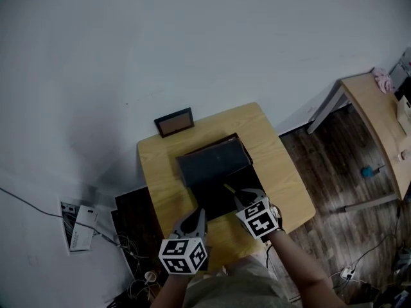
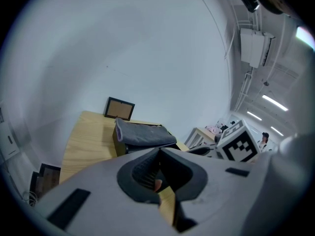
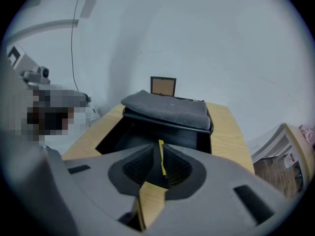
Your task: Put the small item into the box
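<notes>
An open black box [image 1: 217, 201] sits mid-table, its grey padded lid [image 1: 214, 160] raised at the far side. My right gripper [image 1: 239, 196] hangs over the box's near right corner, shut on a thin yellow strip [image 1: 228, 188]. In the right gripper view the strip [image 3: 161, 156] stands on edge between the closed jaws of that gripper [image 3: 161, 163], with the box's dark inside [image 3: 142, 132] and the lid [image 3: 167, 109] just ahead. My left gripper [image 1: 200, 214] rests shut near the box's front left; in its own view [image 2: 158, 173] a small reddish spot shows between the jaws, unclear what.
The small wooden table [image 1: 273, 153] stands against a white wall, with a brown picture frame [image 1: 174, 122] leaning at its back edge. A second wooden table [image 1: 376, 117] is at the right. A white device [image 1: 80, 228] and cables lie on the floor at the left.
</notes>
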The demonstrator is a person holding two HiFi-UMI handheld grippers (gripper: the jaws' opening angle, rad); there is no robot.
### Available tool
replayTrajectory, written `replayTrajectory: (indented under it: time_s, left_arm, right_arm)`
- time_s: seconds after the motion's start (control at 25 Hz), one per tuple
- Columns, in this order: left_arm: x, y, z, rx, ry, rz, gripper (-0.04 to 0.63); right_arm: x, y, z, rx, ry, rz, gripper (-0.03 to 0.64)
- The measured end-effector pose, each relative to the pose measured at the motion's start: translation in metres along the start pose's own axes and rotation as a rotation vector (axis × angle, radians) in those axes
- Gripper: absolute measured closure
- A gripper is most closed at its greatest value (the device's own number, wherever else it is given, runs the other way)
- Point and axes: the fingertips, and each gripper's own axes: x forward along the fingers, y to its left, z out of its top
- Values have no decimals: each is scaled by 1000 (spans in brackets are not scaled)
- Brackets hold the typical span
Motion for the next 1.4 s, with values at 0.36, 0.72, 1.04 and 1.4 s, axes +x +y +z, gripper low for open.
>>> replayTrajectory:
  time_s: [0.36,0.72,1.04,1.4]
  left_arm:
    - [-24,-20,3,37,-24,-56,592]
    - [-48,-45,-1,78,-34,-114,592]
    - [-72,-64,-8,120,-40,-166,592]
    - [-90,-68,-21,131,-35,-185,592]
  right_arm:
    - [-64,14,20,99,-215,-86,601]
    - [-122,33,20,196,-377,-133,614]
    - [-160,57,14,257,-468,-135,615]
    - [-181,80,5,276,-515,-127,615]
